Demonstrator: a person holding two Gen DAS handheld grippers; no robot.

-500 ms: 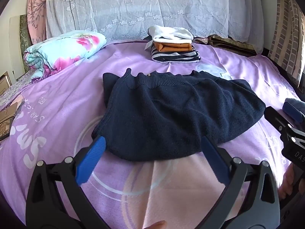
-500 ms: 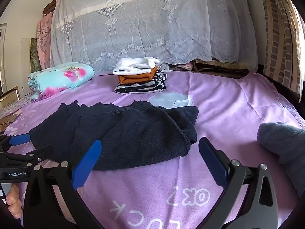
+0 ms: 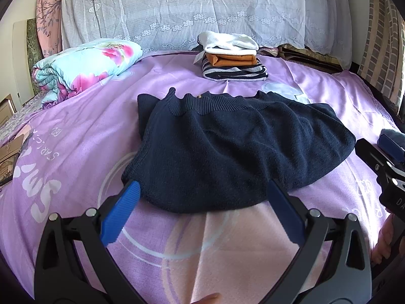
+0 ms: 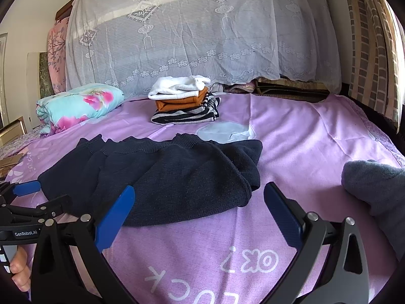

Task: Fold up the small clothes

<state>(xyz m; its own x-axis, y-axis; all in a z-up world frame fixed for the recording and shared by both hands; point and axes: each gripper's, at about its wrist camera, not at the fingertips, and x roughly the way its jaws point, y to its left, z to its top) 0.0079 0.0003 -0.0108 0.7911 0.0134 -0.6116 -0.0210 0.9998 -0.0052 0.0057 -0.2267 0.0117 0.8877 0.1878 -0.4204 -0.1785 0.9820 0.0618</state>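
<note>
Navy ribbed-knit sweater (image 3: 235, 152), rumpled, scalloped hem

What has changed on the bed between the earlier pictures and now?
Nothing has visibly changed. The dark sweater lies as before on the purple sheet, the left gripper and the right gripper are both open and hold nothing, and the folded stack is untouched.
</note>
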